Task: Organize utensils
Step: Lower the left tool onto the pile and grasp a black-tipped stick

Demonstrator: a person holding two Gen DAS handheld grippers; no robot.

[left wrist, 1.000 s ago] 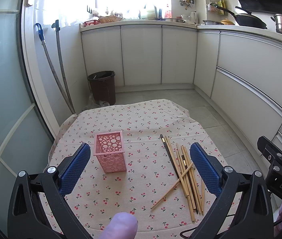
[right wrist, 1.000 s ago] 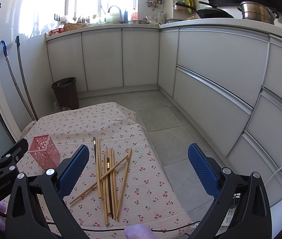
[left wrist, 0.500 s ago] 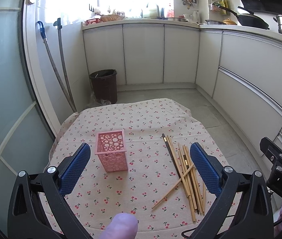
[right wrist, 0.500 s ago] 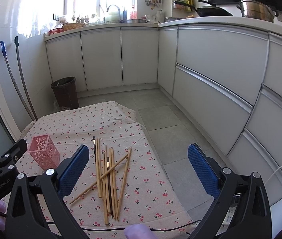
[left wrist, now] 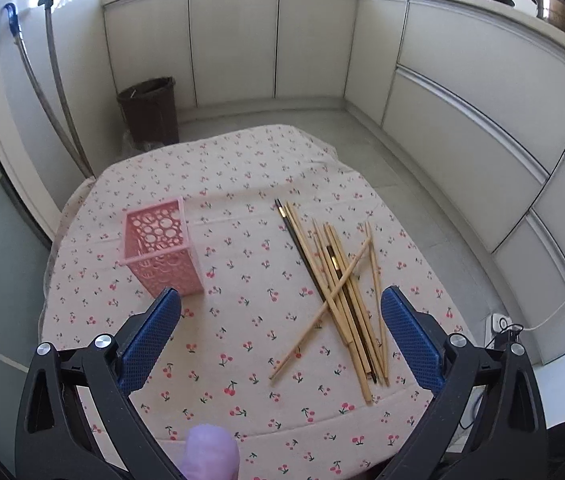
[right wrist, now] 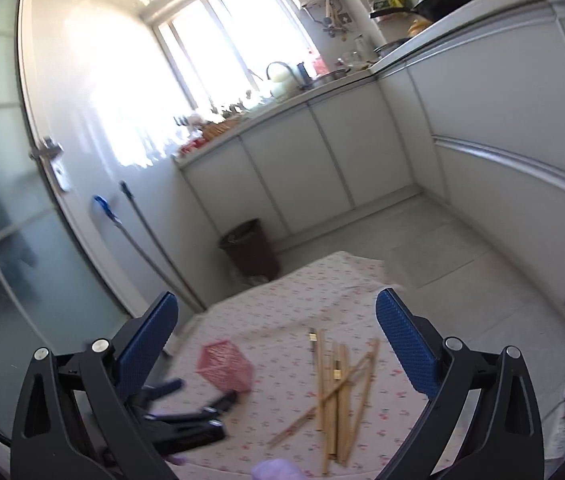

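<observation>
A pink perforated holder [left wrist: 162, 252] stands upright on the cherry-print tablecloth [left wrist: 242, 184], left of a loose pile of wooden chopsticks [left wrist: 342, 280] with one dark chopstick among them. My left gripper [left wrist: 278, 300] hovers open above the cloth's near part, its left pad beside the holder, nothing between the pads. In the right wrist view the holder [right wrist: 226, 364] and chopsticks [right wrist: 338, 376] appear blurred below. My right gripper [right wrist: 276, 304] is open and empty, raised above the table. The left gripper [right wrist: 186, 412] shows as a dark blurred shape near the holder.
A brown bin [left wrist: 148, 106] stands on the floor beyond the table. Two mop handles [left wrist: 58, 92] lean on the left wall. White cabinets [left wrist: 482, 92] run along the back and right. A power strip [left wrist: 502, 322] lies on the floor at right.
My left gripper moved forward and tilted down over the table, so holder and chopsticks look nearer. My right gripper swung up and left, tilting its view; both stay open.
</observation>
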